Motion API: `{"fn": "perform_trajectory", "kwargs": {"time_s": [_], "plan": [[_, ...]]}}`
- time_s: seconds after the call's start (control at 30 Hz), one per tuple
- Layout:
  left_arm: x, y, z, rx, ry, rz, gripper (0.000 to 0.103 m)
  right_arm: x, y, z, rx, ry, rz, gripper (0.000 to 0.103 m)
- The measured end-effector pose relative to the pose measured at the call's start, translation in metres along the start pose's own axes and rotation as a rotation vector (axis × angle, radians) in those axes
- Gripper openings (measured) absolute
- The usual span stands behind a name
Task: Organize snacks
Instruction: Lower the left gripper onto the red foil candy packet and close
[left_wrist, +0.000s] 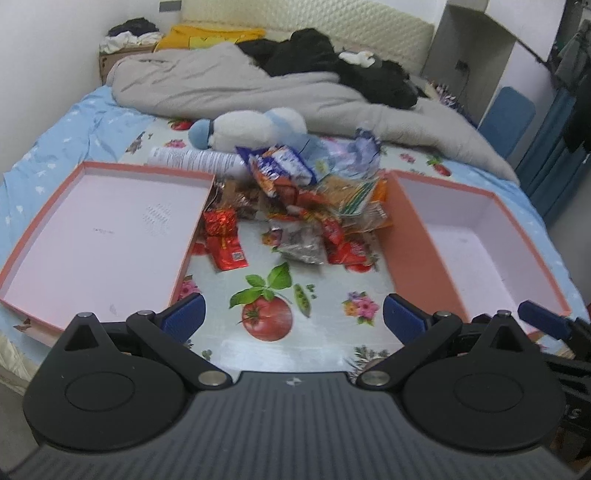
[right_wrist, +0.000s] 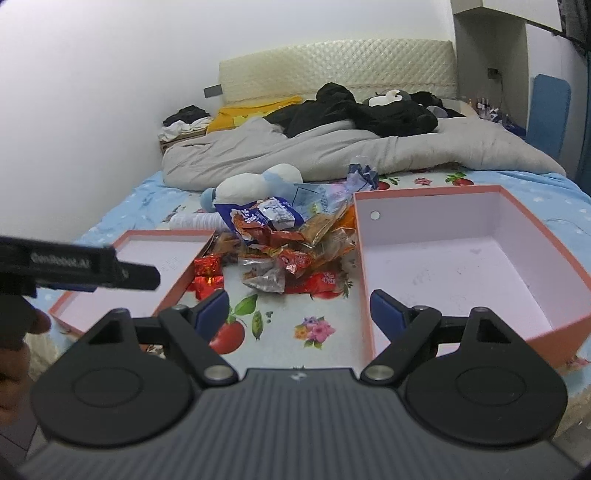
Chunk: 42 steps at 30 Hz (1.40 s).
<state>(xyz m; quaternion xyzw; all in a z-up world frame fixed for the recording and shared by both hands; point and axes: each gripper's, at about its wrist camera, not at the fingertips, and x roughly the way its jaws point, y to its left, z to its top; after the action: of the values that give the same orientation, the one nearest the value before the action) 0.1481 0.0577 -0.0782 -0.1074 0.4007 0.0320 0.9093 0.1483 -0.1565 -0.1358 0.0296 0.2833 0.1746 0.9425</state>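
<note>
Both hand-held grippers — left (left_wrist: 291, 314), right (right_wrist: 297, 312) — gape wide, seemingly empty, before the snack pile (left_wrist: 295, 218).

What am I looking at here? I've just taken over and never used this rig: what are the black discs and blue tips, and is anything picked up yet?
There is no robot arm here. A person holds a pair of hand-held tongs in each hand, with a wide-angle camera on each looking forward along its fingers. The black discs are the tongs' own body; the blue tips are the fingers.

One picture looks from the left tongs, the other from the right tongs. Both stand open and hold nothing.

On the bed's fruit-print cloth lies a snack pile of mostly red and orange packets. A shallow pink tray sits to its left and a deeper pink box to its right, both without snacks. A plush toy lies behind the pile.
</note>
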Motion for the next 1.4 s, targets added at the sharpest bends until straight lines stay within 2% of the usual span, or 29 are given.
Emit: {"fn": "perform_trajectory", "kwargs": {"time_s": [0.13, 0.27, 0.4, 0.53, 0.67, 0.77, 0.9, 1.2, 1.23, 1.27, 1.33, 1.4], "plan": [[0.030, 0.010, 0.004, -0.006, 0.017, -0.006, 0.103, 0.020, 0.009, 0.006, -0.071, -0.028, -0.022, 0.085], [0.063, 0.017, 0.009, -0.014, 0.031, -0.002, 0.103, 0.050, 0.014, 0.012, -0.111, 0.012, 0.012, 0.084], [0.100, 0.025, 0.013, -0.020, 0.056, -0.012, 0.103, 0.079, 0.019, 0.012, -0.190, 0.026, 0.002, 0.084], [0.133, 0.034, 0.016, -0.034, 0.079, 0.002, 0.102, 0.115, 0.018, 0.012, -0.213, 0.085, 0.012, 0.074], [0.161, 0.046, 0.022, -0.036, 0.079, 0.028, 0.102, 0.146, 0.012, 0.013, -0.174, 0.126, 0.022, 0.069], [0.182, 0.053, 0.026, -0.029, 0.077, 0.062, 0.099, 0.169, 0.010, 0.016, -0.171, 0.145, 0.020, 0.068], [0.211, 0.057, 0.034, -0.002, 0.074, 0.098, 0.094, 0.200, 0.008, 0.022, -0.172, 0.167, 0.013, 0.059], [0.251, 0.053, 0.041, 0.081, 0.056, 0.205, 0.092, 0.257, 0.003, 0.027, -0.078, 0.239, 0.029, 0.054], [0.254, 0.052, 0.041, 0.090, 0.058, 0.221, 0.092, 0.262, 0.003, 0.027, -0.079, 0.247, 0.024, 0.050], [0.258, 0.051, 0.041, 0.096, 0.056, 0.240, 0.092, 0.266, 0.003, 0.026, -0.072, 0.257, 0.019, 0.040], [0.263, 0.050, 0.041, 0.103, 0.050, 0.275, 0.092, 0.269, 0.002, 0.026, -0.059, 0.256, 0.017, 0.038], [0.268, 0.049, 0.041, 0.096, 0.048, 0.303, 0.091, 0.266, 0.003, 0.026, -0.076, 0.242, 0.010, 0.031]]}}
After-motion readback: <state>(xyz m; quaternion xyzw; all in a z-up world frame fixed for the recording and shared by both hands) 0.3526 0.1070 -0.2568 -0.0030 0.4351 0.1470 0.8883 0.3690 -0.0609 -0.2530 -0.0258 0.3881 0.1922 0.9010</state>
